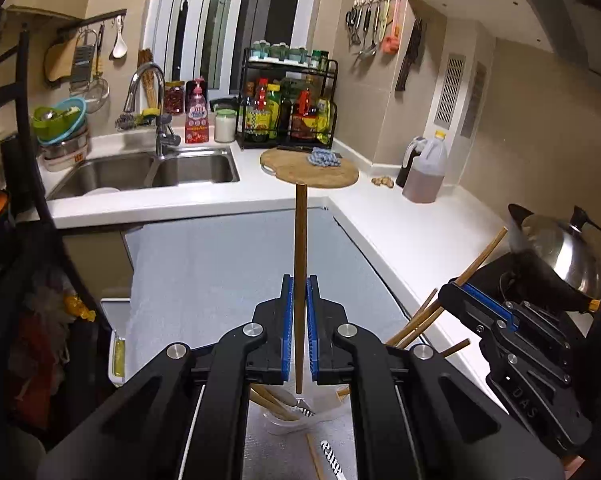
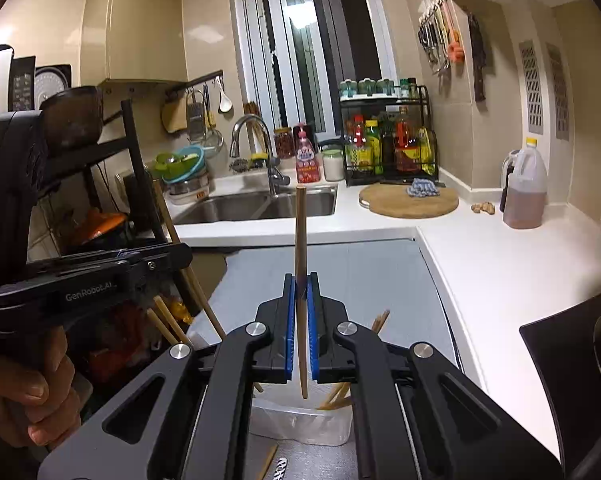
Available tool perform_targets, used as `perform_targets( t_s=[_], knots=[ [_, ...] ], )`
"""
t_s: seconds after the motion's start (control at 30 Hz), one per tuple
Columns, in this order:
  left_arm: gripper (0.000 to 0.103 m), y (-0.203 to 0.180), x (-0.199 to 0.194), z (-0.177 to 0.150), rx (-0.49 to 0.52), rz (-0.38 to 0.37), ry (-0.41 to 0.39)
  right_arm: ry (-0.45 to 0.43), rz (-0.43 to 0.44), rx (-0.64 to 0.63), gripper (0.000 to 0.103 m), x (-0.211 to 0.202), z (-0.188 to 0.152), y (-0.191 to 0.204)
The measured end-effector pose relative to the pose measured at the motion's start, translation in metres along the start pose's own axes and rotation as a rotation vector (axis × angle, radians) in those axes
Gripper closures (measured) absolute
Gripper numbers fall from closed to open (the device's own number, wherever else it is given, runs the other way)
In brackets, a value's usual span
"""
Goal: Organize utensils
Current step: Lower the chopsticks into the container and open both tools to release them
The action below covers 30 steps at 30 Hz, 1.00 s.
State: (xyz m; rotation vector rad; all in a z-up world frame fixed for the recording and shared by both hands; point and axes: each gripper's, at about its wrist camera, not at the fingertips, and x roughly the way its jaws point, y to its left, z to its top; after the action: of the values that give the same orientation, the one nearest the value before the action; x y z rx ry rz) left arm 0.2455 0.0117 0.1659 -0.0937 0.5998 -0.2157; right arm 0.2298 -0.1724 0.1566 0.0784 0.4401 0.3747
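Left wrist: chopstick (image 1: 300, 280) clamped upright, countertop (image 1: 380, 216) edge ahead.

I see a beige-tiled kitchen, dark window (image 2: 320, 52) behind a steel double sink (image 2: 260, 204), white L-shaped bench (image 2: 500, 264), black condiment rack (image 2: 388, 140), wall vents (image 2: 540, 88), warm overhead light.

This is a home kitchen. A steel double sink (image 1: 148, 172) with a curved faucet (image 1: 150, 100) sits at centre left, set in a white tabletop (image 1: 400, 224). A black rack of sauce bottles (image 1: 288, 108) stands at the centre by the window (image 1: 228, 20). Utensils hang on hooks (image 1: 374, 28) at upper right, and a round wooden cutting board (image 1: 300, 170) lies below them.
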Motion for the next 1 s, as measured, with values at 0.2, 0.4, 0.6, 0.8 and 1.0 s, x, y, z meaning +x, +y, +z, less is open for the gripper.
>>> perform_targets(
  t_s=[0.2, 0.4, 0.6, 0.8, 1.0],
  knots=[
    [0.096, 0.006, 0.022, -0.017, -0.005, 0.008, 0.05, 0.055, -0.004, -0.015, 0.097, 0.018, -0.017, -0.001],
    [0.084, 0.002, 0.029, -0.025, 0.02, 0.02, 0.091, 0.114, -0.04, -0.051, 0.083, 0.022, -0.025, -0.001],
    [0.067, -0.001, -0.026, -0.013, 0.041, 0.053, -0.049, 0.078, -0.132, -0.052, 0.063, -0.004, -0.015, -0.003],
    [0.066, -0.007, -0.084, -0.015, 0.055, 0.074, -0.153, -0.013, -0.175, -0.082, 0.063, -0.05, -0.006, 0.009],
    [0.065, -0.011, -0.115, -0.046, 0.047, 0.069, -0.153, -0.08, -0.167, -0.116, 0.063, -0.105, -0.018, 0.023]
  ],
)
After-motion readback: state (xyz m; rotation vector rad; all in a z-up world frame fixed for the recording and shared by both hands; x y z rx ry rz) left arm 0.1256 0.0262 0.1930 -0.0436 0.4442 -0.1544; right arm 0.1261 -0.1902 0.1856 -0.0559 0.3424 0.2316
